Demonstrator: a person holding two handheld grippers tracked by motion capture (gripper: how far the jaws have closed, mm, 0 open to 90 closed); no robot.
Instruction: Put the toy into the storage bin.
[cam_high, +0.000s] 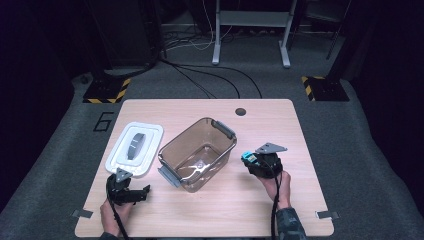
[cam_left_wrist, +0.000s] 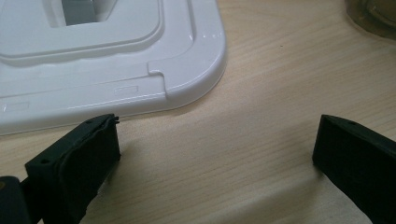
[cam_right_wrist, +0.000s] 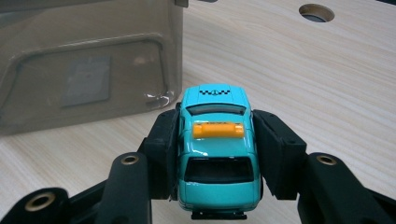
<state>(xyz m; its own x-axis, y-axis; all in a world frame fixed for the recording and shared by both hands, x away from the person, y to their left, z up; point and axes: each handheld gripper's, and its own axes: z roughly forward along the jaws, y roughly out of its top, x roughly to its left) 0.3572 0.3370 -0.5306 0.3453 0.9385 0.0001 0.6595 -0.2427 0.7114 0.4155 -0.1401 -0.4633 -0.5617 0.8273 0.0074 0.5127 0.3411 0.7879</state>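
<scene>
A clear brownish plastic box (cam_high: 197, 154) with grey latches sits open in the middle of the table, and its wall (cam_right_wrist: 84, 65) shows in the right gripper view. Its white lid (cam_high: 135, 149) with a grey handle lies flat to the left, with a corner of the lid (cam_left_wrist: 140, 60) just beyond my left jaws. My left gripper (cam_high: 134, 192) rests open near the front left edge, nothing between its jaws (cam_left_wrist: 215, 158). My right gripper (cam_high: 252, 162) is shut on a teal toy taxi (cam_right_wrist: 217, 149) with an orange roof sign, to the right of the box; the taxi (cam_high: 248, 158) shows in the high view too.
The wooden table (cam_high: 210, 210) has a round cable hole (cam_high: 240, 111) near its back edge. Bare wood lies in front of the box and at the right. Beyond the table are grey carpet, cables and stand legs.
</scene>
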